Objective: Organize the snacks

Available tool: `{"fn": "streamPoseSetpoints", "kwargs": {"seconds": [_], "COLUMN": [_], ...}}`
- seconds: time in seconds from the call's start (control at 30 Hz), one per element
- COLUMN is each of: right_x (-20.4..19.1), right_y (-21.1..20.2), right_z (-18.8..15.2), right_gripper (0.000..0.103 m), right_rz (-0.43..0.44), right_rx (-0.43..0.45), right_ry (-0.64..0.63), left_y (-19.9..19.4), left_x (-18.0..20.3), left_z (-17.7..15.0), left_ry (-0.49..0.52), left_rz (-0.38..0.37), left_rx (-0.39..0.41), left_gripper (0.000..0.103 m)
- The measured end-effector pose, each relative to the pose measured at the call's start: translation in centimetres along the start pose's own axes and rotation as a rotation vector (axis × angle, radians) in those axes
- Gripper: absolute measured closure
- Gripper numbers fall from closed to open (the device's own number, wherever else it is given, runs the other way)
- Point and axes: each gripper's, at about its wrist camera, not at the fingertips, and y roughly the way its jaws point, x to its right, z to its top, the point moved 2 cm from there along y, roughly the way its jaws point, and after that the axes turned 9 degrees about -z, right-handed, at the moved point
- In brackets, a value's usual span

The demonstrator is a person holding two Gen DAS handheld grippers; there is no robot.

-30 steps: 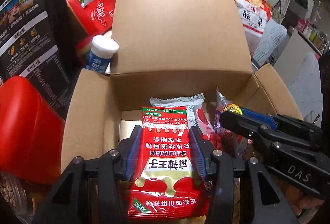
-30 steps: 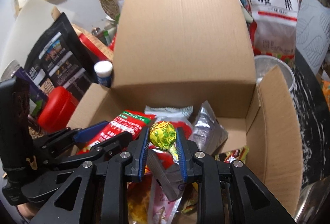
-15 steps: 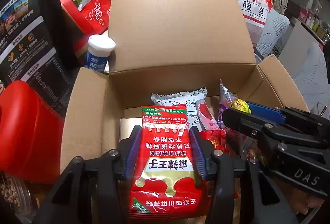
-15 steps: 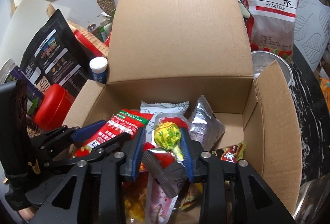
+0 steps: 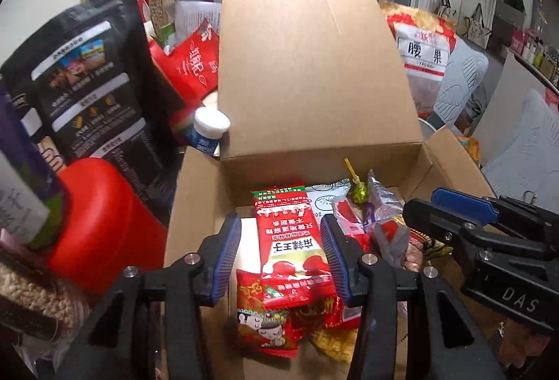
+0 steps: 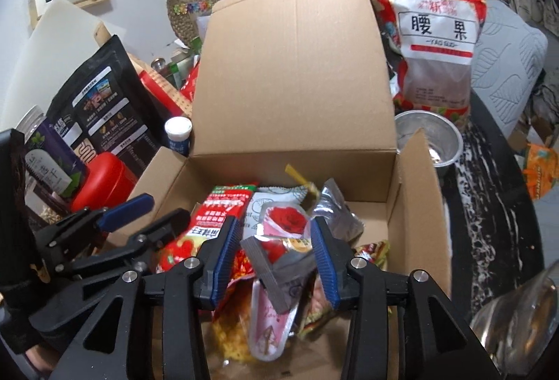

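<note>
Red packet (image 5: 291, 240) lies in the box (image 5: 202, 205) between the left hand-held gripper (image 5: 281, 254) pads, untouched, long axis toward 12 o'clock; right hand-held gripper (image 6: 276, 256) opening over the grey sachet (image 6: 279, 271), lollipop (image 5: 359, 191) at 12

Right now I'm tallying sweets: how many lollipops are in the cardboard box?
1. The lollipop, in a yellow-green wrapper, lies at the back of the cardboard box among the packets. More may be buried under the pile.
</note>
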Motion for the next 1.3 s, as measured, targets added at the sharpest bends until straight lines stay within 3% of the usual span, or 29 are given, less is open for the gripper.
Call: {"fn": "streamPoseSetpoints", "kwargs": {"seconds": [0.73,1.0,1.03,1.1,1.23,1.3], "right_x": [-4.3,-6.0,-6.1,-6.4,-6.5,-6.5], "right_y": [-14.7,-19.9,-20.4,-21.6,-23.1,-23.8], "right_z": [-2.3,-4.3,-4.6,-5.2,-6.5,-7.3], "right_gripper": [0.06,0.048,0.042,0.036,0.025,0.024], "right_rz": [-0.036,-0.047,-0.048,-0.056,-0.063,-0.071], "right_rx": [0.218,0.302,0.312,0.334,0.357,0.368], "right_ry": [-0.086,-0.124,-0.126,-0.13,-0.119,-0.113], "left_y": [-15.0,-19.8,-20.3,-21.2,-23.2,-23.7], "left_x": [2.1,3.2,3.3,3.5,3.6,3.7], "left_z": [-1.8,-3.5,-3.8,-4.3,-5.5,-6.1], "left_ry": [0.02,0.037,0.039,0.041,0.05,0.053], "left_rz": [-0.028,-0.059,-0.063,-0.062,-0.054,-0.068], "left_rx": [0.197,0.254,0.258,0.27,0.303,0.298], "left_gripper": [0.056,0.056,0.052,0.031,0.031,0.031]}}
